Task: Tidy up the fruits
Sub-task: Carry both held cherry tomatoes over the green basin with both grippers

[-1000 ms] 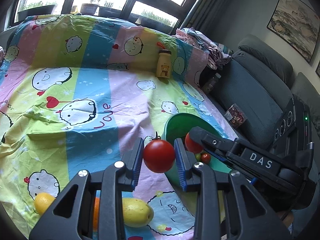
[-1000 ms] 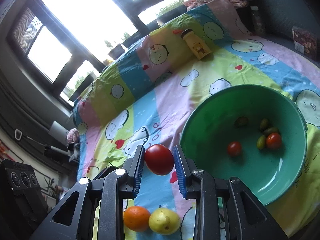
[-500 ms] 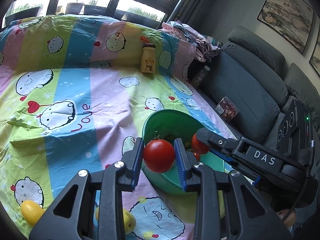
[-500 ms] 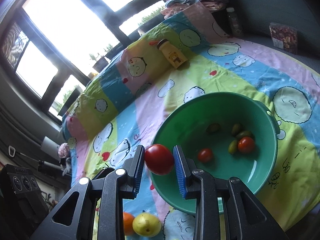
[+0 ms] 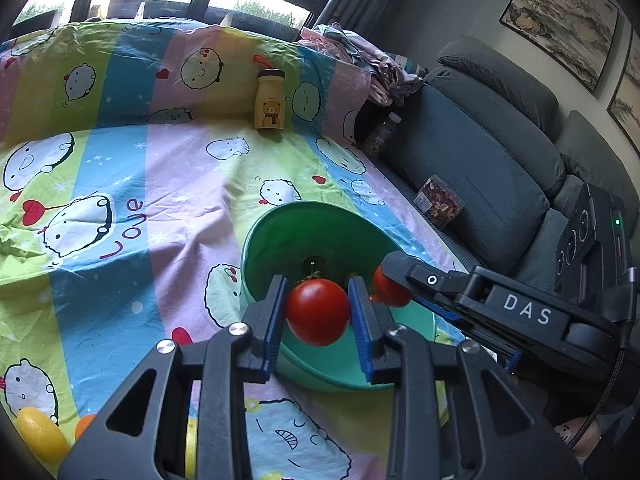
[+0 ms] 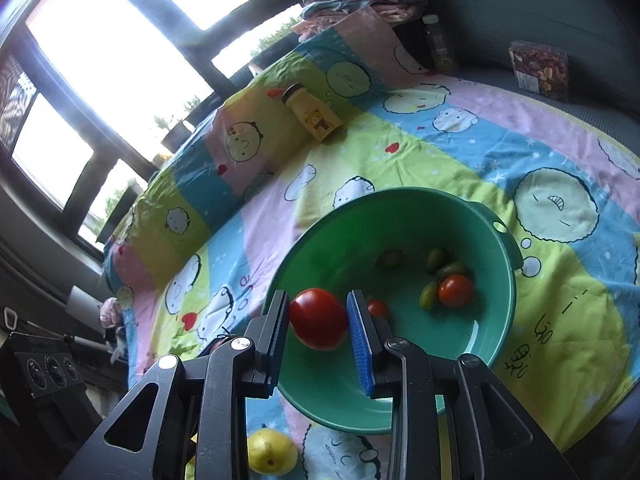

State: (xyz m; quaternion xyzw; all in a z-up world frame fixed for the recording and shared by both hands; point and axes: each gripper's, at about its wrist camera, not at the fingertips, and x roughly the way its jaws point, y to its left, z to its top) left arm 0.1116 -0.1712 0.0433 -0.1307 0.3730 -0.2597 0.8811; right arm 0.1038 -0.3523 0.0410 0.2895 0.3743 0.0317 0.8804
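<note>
My left gripper (image 5: 318, 312) is shut on a red tomato (image 5: 318, 311) with a green stem, held over the near side of a green bowl (image 5: 280, 232). My right gripper (image 6: 318, 318) is shut on a second red tomato (image 6: 318, 319), above the bowl's (image 6: 496, 320) near-left rim. In the left wrist view the right gripper (image 5: 394, 280) reaches in from the right with its tomato (image 5: 390, 288). Small red and green tomatoes (image 6: 455, 290) lie inside the bowl. A yellow lemon (image 6: 272, 451) lies on the sheet in front of the bowl; another lemon (image 5: 42, 434) and an orange (image 5: 86, 424) lie at lower left.
A colourful cartoon sheet (image 5: 120, 184) covers the surface. A yellow bear bottle (image 5: 270, 100) stands at the back. A grey sofa (image 5: 480, 160) runs along the right, with a snack packet (image 5: 438, 202), a dark bottle (image 5: 382, 134) and piled clothes (image 5: 360, 56).
Both grippers have carried their tomatoes toward the bowl, from beside it to over its near rim. The lemon and orange have slid toward the lower edge of both views.
</note>
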